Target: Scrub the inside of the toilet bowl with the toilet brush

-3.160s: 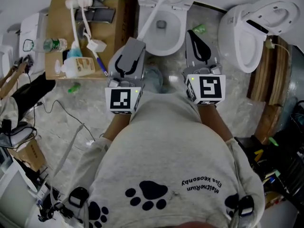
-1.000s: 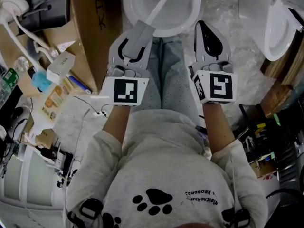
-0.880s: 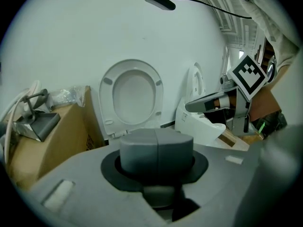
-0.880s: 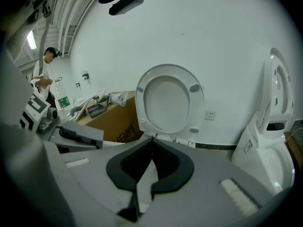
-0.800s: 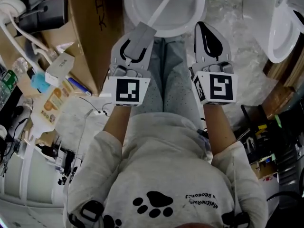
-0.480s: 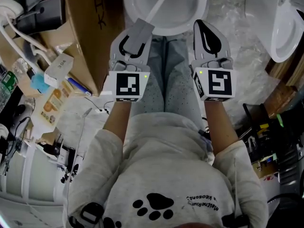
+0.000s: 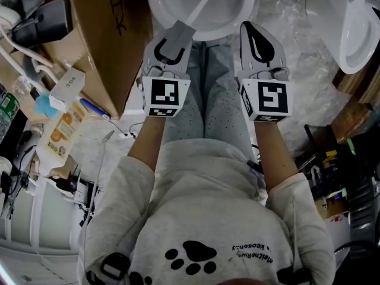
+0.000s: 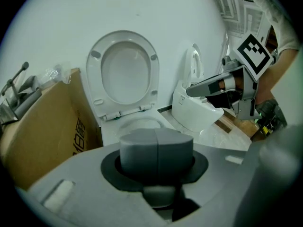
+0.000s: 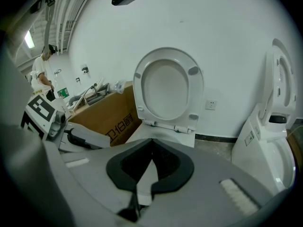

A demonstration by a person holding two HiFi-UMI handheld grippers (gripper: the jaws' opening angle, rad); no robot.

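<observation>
Right, the toilet brush (image 7: 196, 13) is in play. The left gripper (image 7: 177, 34) is clamped on the near end of its slim white handle (image 7: 206, 2). That handle slants up over the rim of the toilet bowl (image 7: 240, 19), and the bristle end runs out of the top of the head view, so I cannot tell whether it meets the porcelain. In the left gripper view the two rounded grey pads (image 8: 137, 150) sit pressed together, matte and rubbery-looking, with the bowl just beyond them. The right gripper (image 7: 250, 31) hangs alongside, near the rim, pinched closed on nothing. Its own view shows black-lined jaws meeting at the tip with only white porcelain behind. So by my reading the pick-up is done and the brush is at the bowl. The scrubbing itself is either just beginning or all to come, and no suds or streaks show either way. Materials now: smooth, glossy white ceramic, an oval seat and lid (image 9: 168, 86) propped upright, a plain brown cardboard box (image 7: 104, 37) just beside the bowl, and a second toilet (image 7: 356, 37) off to the right on a mottled, stone-look floor (image 7: 309, 88).
</observation>
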